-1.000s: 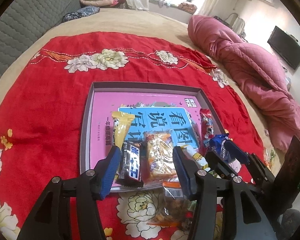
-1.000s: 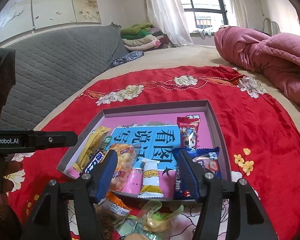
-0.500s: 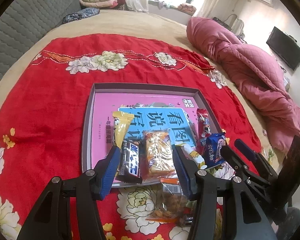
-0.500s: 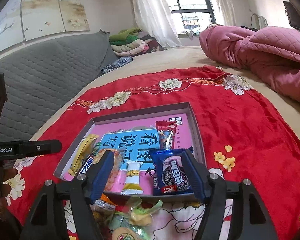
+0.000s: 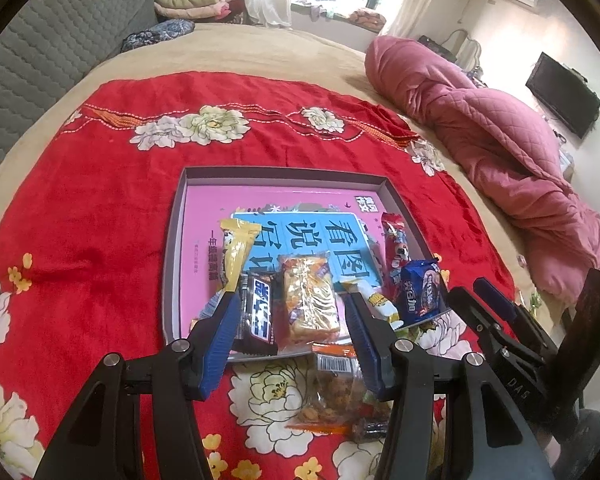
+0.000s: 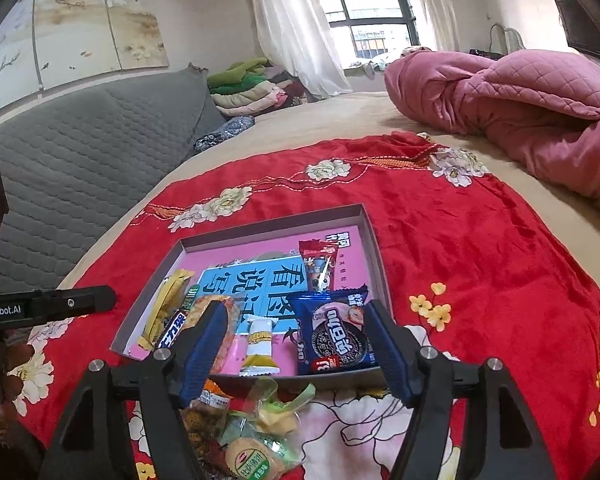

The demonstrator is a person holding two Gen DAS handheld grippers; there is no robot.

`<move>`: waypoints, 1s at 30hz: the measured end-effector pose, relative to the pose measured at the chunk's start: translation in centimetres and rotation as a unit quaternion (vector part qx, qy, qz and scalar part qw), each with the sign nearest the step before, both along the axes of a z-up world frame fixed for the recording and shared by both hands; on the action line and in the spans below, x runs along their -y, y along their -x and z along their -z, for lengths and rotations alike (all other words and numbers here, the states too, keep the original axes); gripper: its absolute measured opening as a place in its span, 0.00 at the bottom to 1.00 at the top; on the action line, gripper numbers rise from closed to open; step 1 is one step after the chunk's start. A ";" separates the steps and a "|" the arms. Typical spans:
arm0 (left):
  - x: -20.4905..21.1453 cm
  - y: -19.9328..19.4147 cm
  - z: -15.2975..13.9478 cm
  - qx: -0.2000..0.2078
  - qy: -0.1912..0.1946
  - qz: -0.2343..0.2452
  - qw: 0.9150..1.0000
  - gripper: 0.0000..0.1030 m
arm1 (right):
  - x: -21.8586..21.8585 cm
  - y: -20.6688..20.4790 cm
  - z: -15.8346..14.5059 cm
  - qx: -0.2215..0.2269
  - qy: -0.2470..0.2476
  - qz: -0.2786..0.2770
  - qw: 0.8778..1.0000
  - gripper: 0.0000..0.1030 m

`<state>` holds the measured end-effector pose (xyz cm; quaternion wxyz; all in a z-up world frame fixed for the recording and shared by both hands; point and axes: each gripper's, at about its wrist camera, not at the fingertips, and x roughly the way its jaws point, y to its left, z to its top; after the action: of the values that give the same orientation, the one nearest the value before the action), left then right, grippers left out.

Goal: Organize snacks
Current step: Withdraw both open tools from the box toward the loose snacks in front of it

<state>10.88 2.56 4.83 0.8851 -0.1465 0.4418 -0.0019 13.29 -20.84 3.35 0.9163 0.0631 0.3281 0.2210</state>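
Right wrist view: the right gripper (image 6: 296, 354) stands wide and empty, its jaws just opened, with the blue cookie pack (image 6: 334, 334) lying free in the tray (image 6: 376, 252) at the near wall. The left gripper (image 5: 292, 342), also wide and empty, hovers over the tray's near edge. Risk: loose snacks (image 6: 244, 424) outside the tray overlap, so one pinch may catch two wrappers.

Snack packets (image 5: 308, 300) lie in the tray (image 5: 172, 264) on the blanket (image 5: 80, 208) (more packets (image 6: 236, 424) in front).
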 end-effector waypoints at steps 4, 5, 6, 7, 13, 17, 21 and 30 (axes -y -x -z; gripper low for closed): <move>0.1 0.3 -0.1 0.000 0.000 0.001 1.000 0.54 | 0.2 0.5 -0.4 0.003 0.001 0.002 1.000 0.68; 0.2 0.4 -0.1 0.000 -0.001 0.001 1.000 0.54 | 0.2 0.6 -0.5 0.003 0.000 0.002 1.000 0.68; 0.2 0.5 -0.1 0.000 -0.001 0.002 1.000 0.54 | 0.2 0.7 -0.5 0.003 0.000 0.003 1.000 0.68; 0.3 0.6 -0.1 0.000 -0.001 0.003 1.000 0.54 | 0.2 0.8 -0.6 0.003 0.000 0.003 1.000 0.68; 0.6 1.1 -0.2 -0.001 -0.002 0.008 1.000 0.54 | 0.7 1.3 -0.9 0.002 -0.002 0.011 1.000 0.69; 0.7 1.4 -0.2 -0.003 -0.003 0.010 1.000 0.54 | 1.3 1.5 -0.9 -0.002 -0.004 0.019 1.000 0.69; 0.6 1.7 -0.2 -0.003 -0.002 0.010 1.000 0.54 | 1.7 1.8 -1.0 -0.004 -0.004 0.025 1.000 0.69; 0.6 2.6 -0.3 -0.003 -0.004 0.010 1.000 0.54 | 1.6 2.4 -1.1 -0.010 -0.004 0.022 1.000 0.69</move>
<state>8.31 1.96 5.16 0.8845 -0.1383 0.4454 -0.0083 10.85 -22.43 4.44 0.9175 0.0761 0.3348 0.2009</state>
